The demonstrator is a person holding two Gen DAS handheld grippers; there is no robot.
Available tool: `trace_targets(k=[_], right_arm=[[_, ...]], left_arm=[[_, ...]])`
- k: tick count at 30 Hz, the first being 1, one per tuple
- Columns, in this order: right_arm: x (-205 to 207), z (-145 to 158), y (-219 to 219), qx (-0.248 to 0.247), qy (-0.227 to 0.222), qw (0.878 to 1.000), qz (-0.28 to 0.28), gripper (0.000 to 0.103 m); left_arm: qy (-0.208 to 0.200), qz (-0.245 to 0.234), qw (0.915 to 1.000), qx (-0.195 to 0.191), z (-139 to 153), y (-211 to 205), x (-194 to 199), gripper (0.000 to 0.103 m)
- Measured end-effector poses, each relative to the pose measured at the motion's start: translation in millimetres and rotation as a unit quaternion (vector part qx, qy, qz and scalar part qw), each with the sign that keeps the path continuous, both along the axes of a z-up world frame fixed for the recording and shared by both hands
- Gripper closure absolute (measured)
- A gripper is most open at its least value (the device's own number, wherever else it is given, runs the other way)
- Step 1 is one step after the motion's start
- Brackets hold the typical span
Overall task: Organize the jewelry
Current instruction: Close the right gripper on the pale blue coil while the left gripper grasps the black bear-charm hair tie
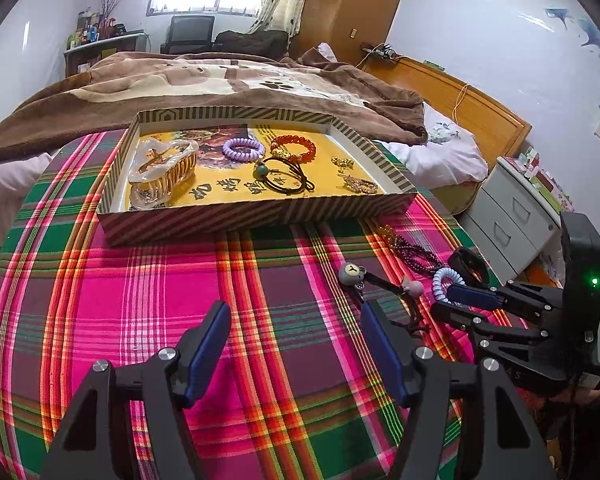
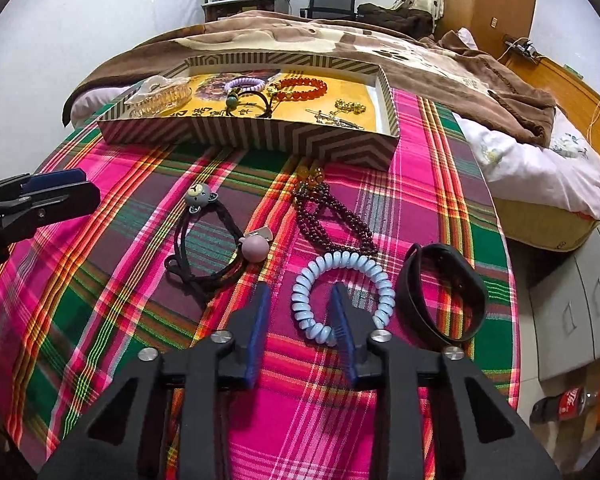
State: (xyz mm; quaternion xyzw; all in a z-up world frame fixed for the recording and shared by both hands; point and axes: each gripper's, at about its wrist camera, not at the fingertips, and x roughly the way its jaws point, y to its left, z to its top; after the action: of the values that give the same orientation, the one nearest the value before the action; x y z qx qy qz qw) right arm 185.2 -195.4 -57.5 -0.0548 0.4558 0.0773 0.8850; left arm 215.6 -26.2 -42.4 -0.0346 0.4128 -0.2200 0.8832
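Observation:
A light blue coil hair tie (image 2: 342, 260) lies on the plaid cloth. My right gripper (image 2: 300, 308) stands open over it, the ring's left arc between the fingers and untouched by the pads; the right fingertip (image 2: 338, 300) is inside the ring. In the left wrist view the right gripper (image 1: 448, 304) is at the right, by the coil tie (image 1: 444, 280). My left gripper (image 1: 296, 312) is open over bare cloth, holding nothing. The striped tray (image 1: 260, 216) holds a clear hair claw (image 1: 164, 172), a purple coil tie (image 1: 242, 146), an orange bead bracelet (image 1: 294, 146) and other pieces.
On the cloth near the coil tie lie a black band (image 2: 440, 292), a dark bead necklace (image 2: 332, 220) and black hair ties with a bear charm (image 2: 198, 196). The table edge runs close on the right, with grey drawers (image 2: 572, 304) and a cola bottle (image 2: 568, 404) beyond. A bed lies behind.

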Motion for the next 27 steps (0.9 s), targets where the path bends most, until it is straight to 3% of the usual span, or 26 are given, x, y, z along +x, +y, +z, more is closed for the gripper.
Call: trace_targets(k=[11,20,27], right_arm=[[0.9,-0.1,0.5,0.022,0.003,1.0,0.008,0.092],[-1.6,1.6,-4.7,0.042,-0.002,0.999,0.002,0.094],[-13.7,12.9,-7.4,0.048,-0.021,0.999,0.002,0.094]], left_arm=[[0.002,0.001,1.0,0.003,-1.5,-0.9,0.3,0.036],[0.004,-0.007,0.9999,0.01,-1.7,-8.9,1.3,0.036],[0.029,-0.031,0.9989,0.018,-16.1,-36.3,19.3,0.036]])
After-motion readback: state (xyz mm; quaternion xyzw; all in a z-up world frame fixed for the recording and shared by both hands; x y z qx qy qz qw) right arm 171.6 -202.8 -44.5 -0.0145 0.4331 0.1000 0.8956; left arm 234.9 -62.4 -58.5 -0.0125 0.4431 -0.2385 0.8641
